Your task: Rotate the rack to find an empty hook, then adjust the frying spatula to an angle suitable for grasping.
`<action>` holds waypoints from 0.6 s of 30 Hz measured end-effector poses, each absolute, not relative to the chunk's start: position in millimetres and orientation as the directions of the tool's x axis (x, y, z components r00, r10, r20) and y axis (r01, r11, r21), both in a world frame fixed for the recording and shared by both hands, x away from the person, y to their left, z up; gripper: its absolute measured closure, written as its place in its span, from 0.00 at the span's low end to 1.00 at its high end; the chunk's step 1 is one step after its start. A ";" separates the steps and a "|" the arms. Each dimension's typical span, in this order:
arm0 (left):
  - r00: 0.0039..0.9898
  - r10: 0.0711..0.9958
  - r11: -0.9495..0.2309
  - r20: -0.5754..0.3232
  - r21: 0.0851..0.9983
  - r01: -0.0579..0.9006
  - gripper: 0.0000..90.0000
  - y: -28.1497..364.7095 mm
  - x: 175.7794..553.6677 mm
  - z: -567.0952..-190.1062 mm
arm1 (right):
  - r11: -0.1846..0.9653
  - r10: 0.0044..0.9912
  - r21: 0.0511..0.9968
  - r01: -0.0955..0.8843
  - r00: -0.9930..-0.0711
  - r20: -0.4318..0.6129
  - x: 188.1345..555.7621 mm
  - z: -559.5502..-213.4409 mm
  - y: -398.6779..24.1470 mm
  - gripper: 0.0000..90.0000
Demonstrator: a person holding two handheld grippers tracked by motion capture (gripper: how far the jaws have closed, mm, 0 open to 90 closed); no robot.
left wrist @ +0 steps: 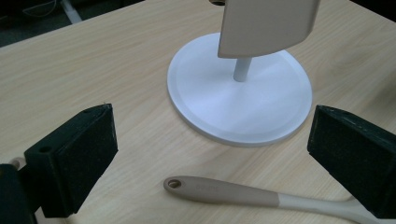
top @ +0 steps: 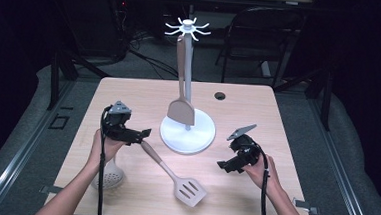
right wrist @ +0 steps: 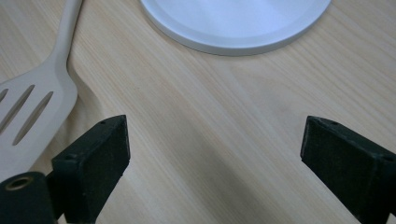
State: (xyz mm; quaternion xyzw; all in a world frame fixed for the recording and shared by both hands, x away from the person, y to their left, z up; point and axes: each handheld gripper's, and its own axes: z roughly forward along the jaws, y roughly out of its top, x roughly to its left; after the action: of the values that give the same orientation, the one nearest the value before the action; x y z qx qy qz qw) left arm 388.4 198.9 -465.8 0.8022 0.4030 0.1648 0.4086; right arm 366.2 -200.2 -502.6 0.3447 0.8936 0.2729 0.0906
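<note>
Slotted spatula [top: 174, 172] lies flat on the table [top: 129, 91], long axis diagonal in the high view: hang-hole end of the handle up-left, slotted blade down-right toward the near edge. Left tool [top: 137, 136] is the nearer one; its tips sit right over the handle's upper end. In the left gripper view the handle [left wrist: 224, 190] runs crosswise between the two black jaws and just ahead of them, hole end [left wrist: 173, 184] nearer the jaw on the picture's left, no pad touching it. Left tool jaws stand wide apart, nothing held.

Right tool [top: 227, 166] is also spread wide and empty, hovering over bare table right of the spatula. In the right gripper view the slotted blade [right wrist: 28, 109] lies off to the left of its jaws, apart from them.

White utensil stand [top: 187, 132] sits mid-table just beyond the handle end; a solid turner [top: 181, 109] hangs from its top hooks, blade just above the base. A perforated ladle-like utensil [top: 109, 175] lies under the left forearm; can't tell its exact type.

Judgement: grasp comes from the left, onto the handle near the hole end. The handle already crosses the jaw gap, so mostly a short descent and close.
</note>
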 end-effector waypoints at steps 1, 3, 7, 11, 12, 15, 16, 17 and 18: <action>0.613 0.787 -0.331 -0.071 0.790 0.516 0.01 200.4 388.2 -467.1 | 0.613 0.666 0.550 0.567 -0.745 0.025 365.5 -502.6 -199.4 0.09; 0.602 0.794 -0.313 -0.089 0.789 0.529 0.01 203.2 387.5 -470.1 | 0.614 0.658 0.556 0.561 -0.752 0.032 364.6 -502.1 -198.5 0.12; 0.589 0.802 -0.311 -0.101 0.772 0.554 0.00 205.6 385.4 -478.8 | 0.609 0.658 0.563 0.559 -0.752 0.035 362.7 -500.8 -195.6 0.15; 0.572 0.813 -0.294 -0.112 0.768 0.568 0.00 209.3 385.3 -481.1 | 0.608 0.654 0.559 0.564 -0.755 0.050 359.7 -500.3 -192.1 0.17; 0.568 0.816 -0.287 -0.112 0.773 0.566 0.00 209.9 385.3 -482.2 | 0.606 0.652 0.563 0.561 -0.757 0.053 358.4 -500.4 -190.9 0.19; 0.562 0.819 -0.287 -0.116 0.765 0.576 0.00 211.0 384.7 -485.0 | 0.606 0.642 0.565 0.561 -0.763 0.069 353.5 -499.1 -186.8 0.30; 0.563 0.818 -0.291 -0.116 0.761 0.580 0.00 211.6 384.7 -485.7 | 0.614 0.633 0.561 0.556 -0.771 0.072 351.4 -498.6 -185.0 0.33; 0.564 0.818 -0.295 -0.117 0.756 0.584 0.00 212.2 385.0 -486.3 | 0.617 0.626 0.561 0.552 -0.776 0.075 348.9 -498.7 -182.7 0.37; 0.558 0.821 -0.288 -0.120 0.757 0.586 0.00 212.5 385.4 -487.1 | 0.622 0.615 0.563 0.545 -0.785 0.080 346.9 -498.7 -180.6 0.41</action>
State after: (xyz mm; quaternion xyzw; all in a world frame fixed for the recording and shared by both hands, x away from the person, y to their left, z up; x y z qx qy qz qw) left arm 385.4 212.5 -487.1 0.7889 0.4460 0.1479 0.3961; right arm 346.9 -180.6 -498.7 0.3225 0.8986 0.2914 0.0601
